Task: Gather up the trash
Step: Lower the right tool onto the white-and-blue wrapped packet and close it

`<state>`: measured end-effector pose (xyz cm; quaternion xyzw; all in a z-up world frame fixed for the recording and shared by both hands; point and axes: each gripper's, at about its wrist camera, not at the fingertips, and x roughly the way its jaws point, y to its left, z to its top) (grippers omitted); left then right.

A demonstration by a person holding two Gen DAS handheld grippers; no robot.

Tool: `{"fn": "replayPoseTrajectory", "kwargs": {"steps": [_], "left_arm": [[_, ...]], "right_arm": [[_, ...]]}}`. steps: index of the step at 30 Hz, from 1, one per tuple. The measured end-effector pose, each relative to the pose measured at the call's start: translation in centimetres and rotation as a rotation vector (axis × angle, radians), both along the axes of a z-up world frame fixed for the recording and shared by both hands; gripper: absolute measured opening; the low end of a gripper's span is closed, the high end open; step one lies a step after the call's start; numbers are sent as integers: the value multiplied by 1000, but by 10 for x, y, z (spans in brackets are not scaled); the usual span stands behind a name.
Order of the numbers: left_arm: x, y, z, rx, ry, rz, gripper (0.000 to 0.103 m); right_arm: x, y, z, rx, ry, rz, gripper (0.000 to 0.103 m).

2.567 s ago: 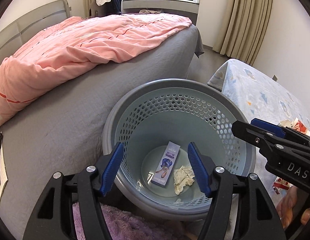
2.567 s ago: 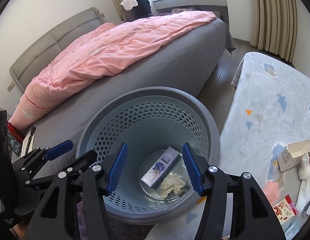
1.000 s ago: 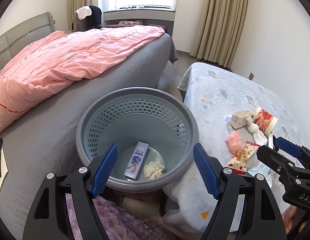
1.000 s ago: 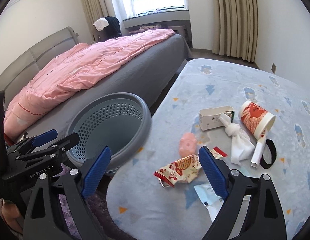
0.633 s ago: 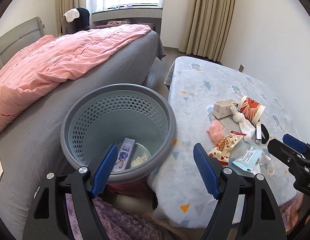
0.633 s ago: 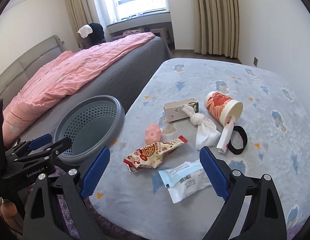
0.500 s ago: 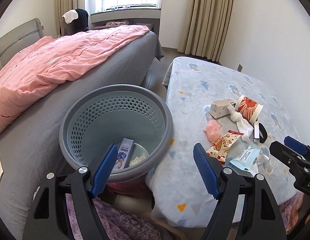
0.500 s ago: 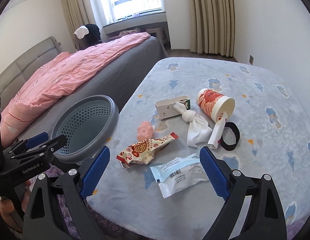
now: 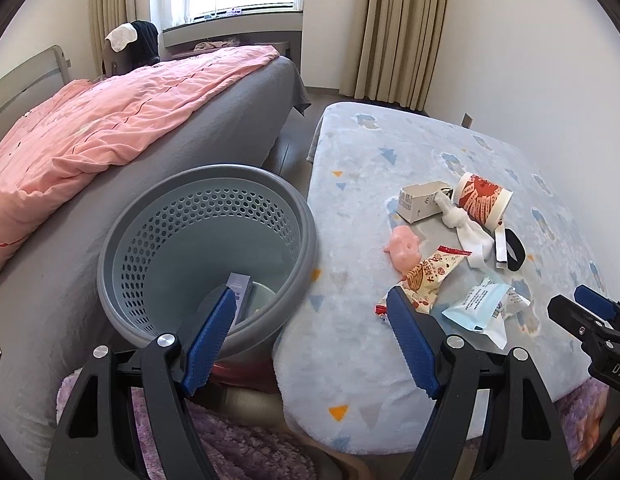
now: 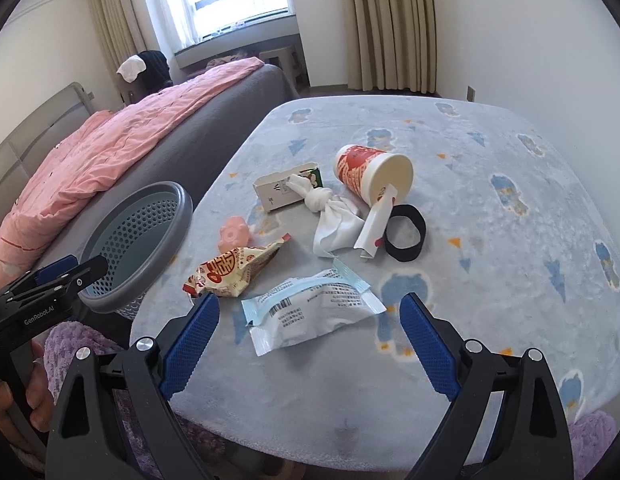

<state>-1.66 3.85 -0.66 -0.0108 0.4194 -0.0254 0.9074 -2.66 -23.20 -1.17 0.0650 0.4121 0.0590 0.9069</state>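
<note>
1. Left gripper (image 9: 310, 320): blue pads spread wide, nothing between them. It hangs over the gap between the basket and the table edge.
2. Right gripper (image 10: 310, 328): pads wide apart too, empty, low over the near edge of the table, with the wet-wipe pack just ahead of it.
3. One grey perforated basket (image 9: 157, 240) stands between the bed (image 9: 213, 128) and the table (image 10: 510, 208). One small box (image 9: 239, 292) inside it, partly hidden by the left pad.
4. Trash on the table's blue cloth, eight pieces, one of each:
   - wet-wipe pack (image 10: 310, 312), nearest
   - red-and-yellow snack wrapper (image 10: 233, 268), beside the pack on its left
   - pink squishy toy (image 10: 233, 236), just behind the wrapper
   - open white carton (image 10: 285, 190)
   - knotted white cloth (image 10: 334, 216), touching the carton
   - red-patterned paper cup (image 10: 374, 178), on its side
   - white paper sleeve (image 10: 374, 224), at the cup's mouth
   - black band (image 10: 404, 232), touching the sleeve
5. One pink duvet (image 9: 89, 132) on the bed.
</note>
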Motion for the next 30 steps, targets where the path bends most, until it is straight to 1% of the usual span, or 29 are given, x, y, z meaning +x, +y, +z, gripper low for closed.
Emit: {"fn": "replayPoseTrajectory", "kwargs": {"steps": [9,12,19,23,30], "left_arm": [[9,-14,-12,8,29,-38,75],[11,-16,-13,13,28,-39,75],[17,-12,-21,7,48,-33,75],[18,-10,-23,4,54,-32,75],[19,-10,-24,0,57,-34,75]], "right_arm": [[5,-8,-23,14,63,-17,90],[8,-3,-27,20,72,-13,90],[18,16,-47,1,129,7,90],[24,24,-52,-9,146,7,90],[30,26,-64,-29,181,-8,90]]}}
